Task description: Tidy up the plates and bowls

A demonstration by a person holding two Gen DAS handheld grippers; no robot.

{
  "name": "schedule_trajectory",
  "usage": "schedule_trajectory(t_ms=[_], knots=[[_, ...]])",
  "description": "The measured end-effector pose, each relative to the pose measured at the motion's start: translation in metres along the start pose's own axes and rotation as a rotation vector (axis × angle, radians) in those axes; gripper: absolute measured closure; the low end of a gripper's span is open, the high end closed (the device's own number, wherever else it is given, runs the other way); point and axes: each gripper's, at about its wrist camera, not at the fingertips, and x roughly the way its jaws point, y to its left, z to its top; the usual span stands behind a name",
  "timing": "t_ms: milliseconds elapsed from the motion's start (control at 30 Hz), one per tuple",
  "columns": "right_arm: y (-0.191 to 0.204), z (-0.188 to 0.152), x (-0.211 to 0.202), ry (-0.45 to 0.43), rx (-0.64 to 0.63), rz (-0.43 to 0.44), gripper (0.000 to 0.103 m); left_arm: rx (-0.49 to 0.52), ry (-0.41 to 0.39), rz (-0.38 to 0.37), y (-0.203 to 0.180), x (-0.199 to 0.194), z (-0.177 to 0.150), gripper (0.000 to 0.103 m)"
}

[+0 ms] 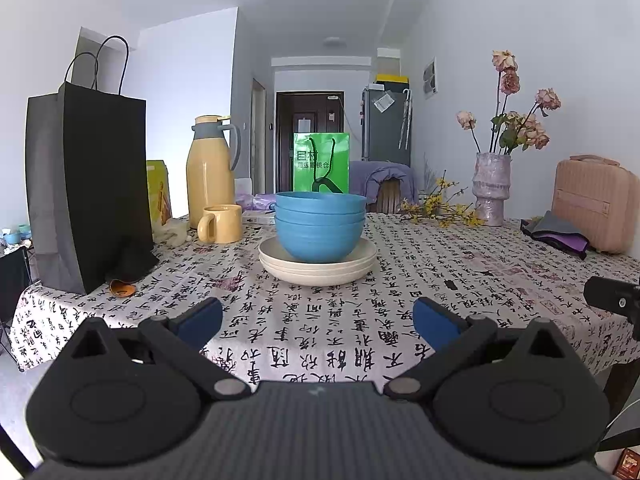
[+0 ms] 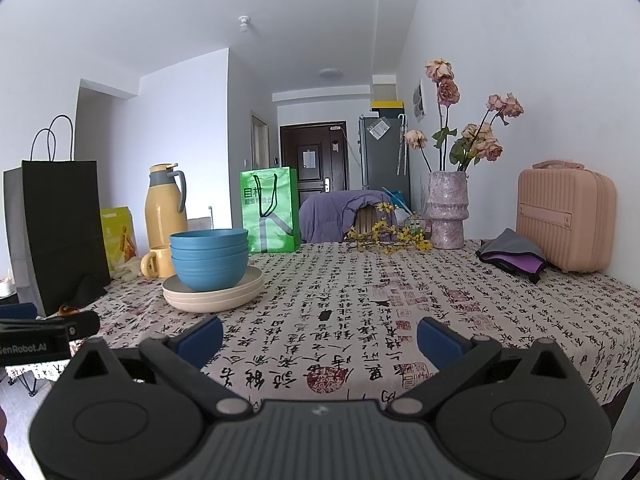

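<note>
Left wrist view: left hand-held gripper [image 1: 317, 322] is spread wide, holding nothing, low over the surface [image 1: 440, 280], aimed straight at the stack but short of it. Right hand-held gripper [image 2: 320, 340] is also wide and empty, off to the stack's right, nothing between its fingers.

Task items are dead centre in the left view, toward the left side of the surface: blue bowls [image 1: 320, 228] nested, sitting on cream plates [image 1: 318, 268], which lie flat on the tablecloth. Yellow mug [image 1: 220, 224] and thermos [image 1: 210, 168] sit behind-left of the stack, black paper bag [image 1: 88, 192] further left.

Stack looks sorted by type already, so my read is either it's near done or the bowls get lifted off as a set. If lifting:
- grip the bowl wall at the rim, one finger inside, one outside
- take the whole nest rather than the top one; nested plastic tends to stick and drag the next bowl up
- use the right hand-held gripper to pin the plate edge so the plates don't slide on the cloth
- lift straight up, clear of the mug

Count:
- bowls: 3 (three rims visible)
- plates: looks like 3, edges are close, could be 2
- mug: 1
- thermos: 1
</note>
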Motion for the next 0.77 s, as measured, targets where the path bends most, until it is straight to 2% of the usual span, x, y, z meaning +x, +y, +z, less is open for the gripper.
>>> schedule_trajectory(t_ms=[767], knots=[[0.0009,-0.0042,0.0011,0.011,0.008,-0.001,0.000,0.002,0.006,-0.005,0.0011,0.0022,-0.0004,0.000]])
